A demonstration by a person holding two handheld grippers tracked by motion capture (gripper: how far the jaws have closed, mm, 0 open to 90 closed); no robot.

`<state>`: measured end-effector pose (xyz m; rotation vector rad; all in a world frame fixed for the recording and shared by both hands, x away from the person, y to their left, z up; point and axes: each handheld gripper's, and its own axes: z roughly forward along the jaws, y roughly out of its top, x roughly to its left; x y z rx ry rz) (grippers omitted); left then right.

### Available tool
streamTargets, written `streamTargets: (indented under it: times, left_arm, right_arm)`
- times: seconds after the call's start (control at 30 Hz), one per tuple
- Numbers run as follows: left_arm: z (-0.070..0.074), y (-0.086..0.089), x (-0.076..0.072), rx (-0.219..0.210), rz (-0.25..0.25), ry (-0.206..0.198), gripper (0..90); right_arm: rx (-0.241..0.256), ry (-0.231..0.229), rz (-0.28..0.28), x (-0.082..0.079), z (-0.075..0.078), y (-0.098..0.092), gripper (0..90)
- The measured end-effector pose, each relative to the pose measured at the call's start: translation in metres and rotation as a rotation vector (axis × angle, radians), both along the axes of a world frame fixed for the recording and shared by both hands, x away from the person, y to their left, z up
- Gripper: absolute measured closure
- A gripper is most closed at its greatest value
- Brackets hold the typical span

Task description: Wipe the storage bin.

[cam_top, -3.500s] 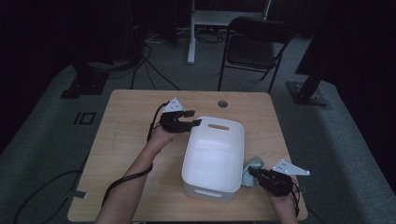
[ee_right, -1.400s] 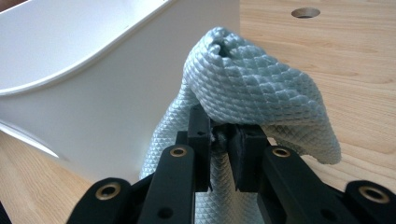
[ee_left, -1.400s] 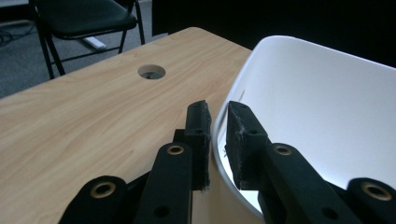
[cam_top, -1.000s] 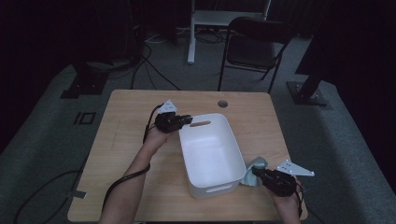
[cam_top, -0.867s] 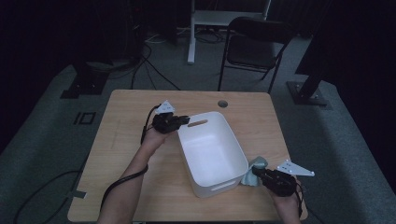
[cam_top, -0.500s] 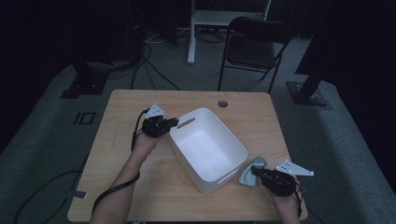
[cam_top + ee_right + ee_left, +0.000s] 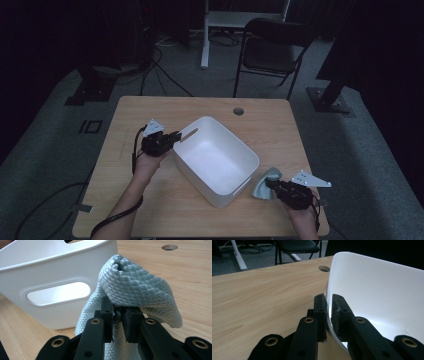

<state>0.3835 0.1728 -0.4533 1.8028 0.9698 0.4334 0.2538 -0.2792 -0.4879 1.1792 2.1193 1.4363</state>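
Table: a light wooden table [image 7: 150, 200], a round cable hole [image 7: 238, 110] near its far edge, standing on grey carpet.
Room: dark all round, with a black folding chair [image 7: 272, 47] and a white desk leg [image 7: 205, 35] behind the table, and cables trailing on the floor.
Tub: the white plastic tub [image 7: 215, 157] sits mid-table, turned at an angle, open side up.
Left gripper: the left gripper [image 7: 175, 136] is at the tub's near-left corner, jaws clamped on the thin rim.
Right gripper: the right gripper [image 7: 272, 185] is by the tub's right end, jaws pinched tight on a grey-blue cloth [image 7: 264, 182].
Left gripper view: the rim wall [image 7: 329, 322] slots between both jaws, with the smooth white inside beyond.
Right gripper view: there's the quilted weave of the cloth [image 7: 135, 285], bunched upward, and the tub's handle slot [image 7: 58, 293] just behind.
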Motion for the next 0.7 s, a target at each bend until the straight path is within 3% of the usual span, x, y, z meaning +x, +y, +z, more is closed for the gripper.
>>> streamTargets:
  times: [0.07,0.13,0.2,0.33,0.43,0.7]
  left_arm:
    - [0.0,0.0,-0.002,0.004,0.001,-0.004,78.8]
    - [0.001,-0.002,-0.004,0.028,0.017,-0.002,70.1]
    - [0.0,-0.001,-0.004,0.018,0.016,0.002,70.3]
    - [0.001,-0.002,-0.004,0.022,0.019,-0.009,79.6]
    - [0.001,-0.003,-0.001,-0.003,0.034,-0.005,83.8]
    - [0.0,-0.002,0.009,-0.015,0.003,-0.004,85.4]
  right_arm:
    - [-0.001,0.0,0.0,0.0,0.0,0.0,80.1]
    - [-0.004,0.002,0.001,0.0,0.0,0.001,80.1]
    - [-0.004,0.0,0.001,0.0,0.0,0.001,80.1]
    - [-0.004,-0.006,0.002,-0.001,0.001,0.0,80.1]
    - [-0.003,-0.008,0.001,-0.002,0.002,0.0,80.1]
    - [0.005,-0.007,0.009,-0.002,0.002,0.0,80.1]
